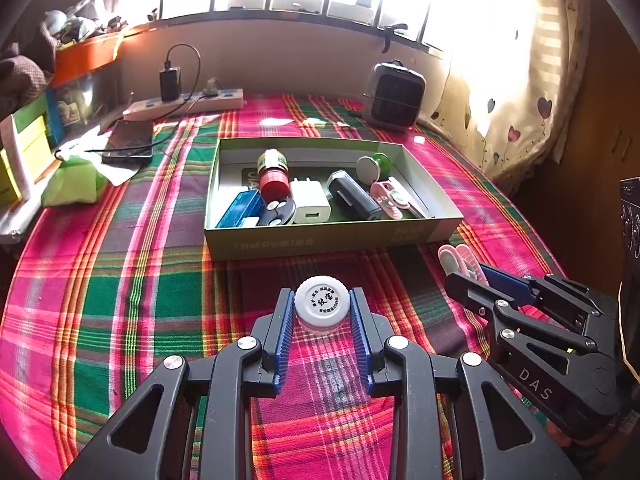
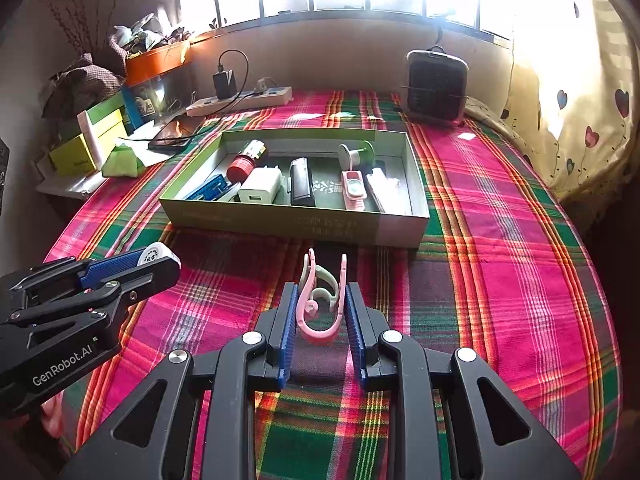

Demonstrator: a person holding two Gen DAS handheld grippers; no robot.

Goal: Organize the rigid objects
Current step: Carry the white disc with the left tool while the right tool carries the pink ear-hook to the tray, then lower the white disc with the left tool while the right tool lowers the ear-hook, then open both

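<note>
1. The left claw (image 1: 322,312) pinches a round white plastic bottle cap (image 1: 322,304) just short of the shallow green cardboard box (image 1: 320,236).
2. The right claw (image 2: 320,308) pinches a pink plastic clip (image 2: 320,304).
3. Lift both clear of the box's near wall, then release over bare box floor, one at a time.

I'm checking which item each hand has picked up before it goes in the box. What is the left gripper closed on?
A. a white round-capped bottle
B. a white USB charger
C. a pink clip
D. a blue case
A: in the left wrist view the left gripper has its blue pads against both sides of the white round-capped bottle, while the pink clip sits in the right gripper.
</note>
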